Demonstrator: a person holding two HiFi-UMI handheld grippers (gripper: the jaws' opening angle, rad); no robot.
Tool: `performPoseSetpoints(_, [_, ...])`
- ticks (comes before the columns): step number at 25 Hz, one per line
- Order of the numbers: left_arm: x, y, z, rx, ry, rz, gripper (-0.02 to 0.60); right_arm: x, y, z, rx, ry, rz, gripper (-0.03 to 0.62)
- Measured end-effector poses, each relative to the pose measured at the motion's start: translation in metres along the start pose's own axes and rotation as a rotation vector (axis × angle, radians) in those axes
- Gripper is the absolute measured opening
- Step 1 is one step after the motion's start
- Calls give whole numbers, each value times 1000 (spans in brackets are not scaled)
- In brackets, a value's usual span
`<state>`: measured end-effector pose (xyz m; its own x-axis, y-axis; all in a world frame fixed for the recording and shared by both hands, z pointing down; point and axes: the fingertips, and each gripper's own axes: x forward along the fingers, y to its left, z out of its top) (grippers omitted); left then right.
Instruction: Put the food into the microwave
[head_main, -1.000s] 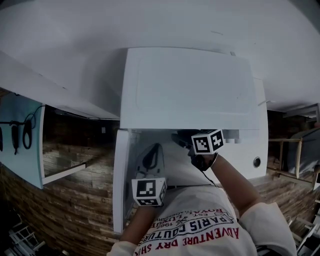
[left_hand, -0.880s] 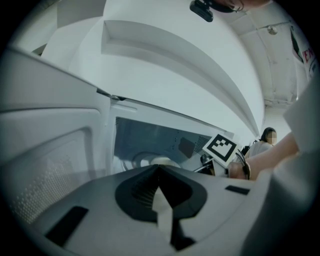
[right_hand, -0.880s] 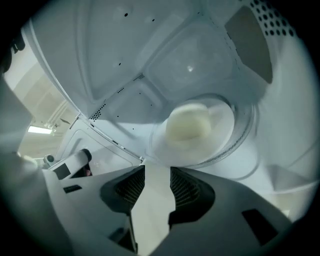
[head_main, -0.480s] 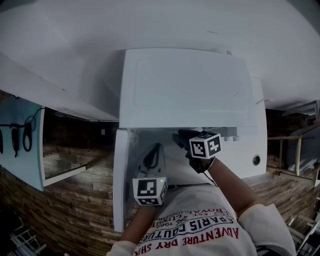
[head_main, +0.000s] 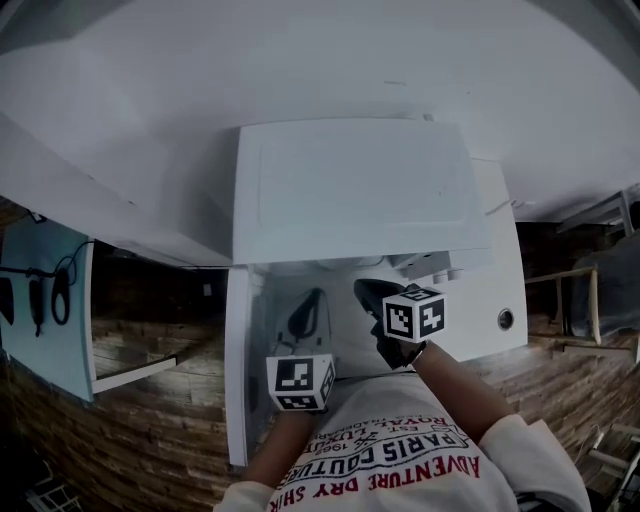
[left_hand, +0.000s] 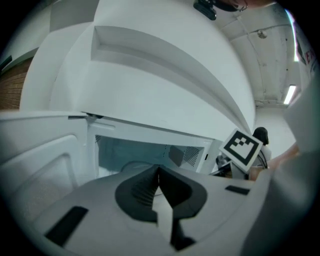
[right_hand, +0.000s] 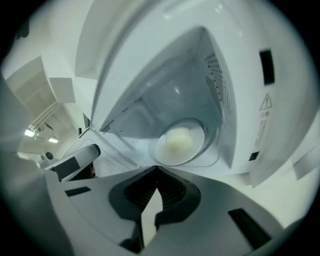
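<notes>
The white box-shaped microwave (head_main: 350, 190) stands with its white door (head_main: 238, 370) swung wide to the left, leaving the cavity mouth unobstructed. Before the opening, the right gripper (right_hand: 157, 171) has just closed its jaws on nothing. The left gripper (left_hand: 159, 171) is closed and empty. Inside, a round pale plate (right_hand: 202, 131) carries the pale round bun (right_hand: 177, 141), clear of the walls.

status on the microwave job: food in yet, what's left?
Done: the pale food sits on its plate inside the open microwave. In hand: nothing. The right claw has just closed with nothing between its jaws, and the left claw is shut and empty too. Left: probably only swinging the door closed, if that counts.
</notes>
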<state>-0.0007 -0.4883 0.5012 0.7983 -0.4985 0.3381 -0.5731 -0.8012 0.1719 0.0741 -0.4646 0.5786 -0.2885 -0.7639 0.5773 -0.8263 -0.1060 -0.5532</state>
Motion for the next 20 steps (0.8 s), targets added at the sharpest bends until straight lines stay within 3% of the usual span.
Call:
performPoseSetpoints(7, [-1, -20, 36, 71, -72, -45, 6, -53, 39, 29, -158, -144, 36, 11])
performPoseSetpoints(13, [-11, -31, 66, 129, -129, -57, 6, -91, 61, 60, -333, -306, -49, 11])
performPoseSetpoints(20, [-20, -49, 72, 120, -140, -101, 6, -117, 79, 77, -414, -434, -80, 11])
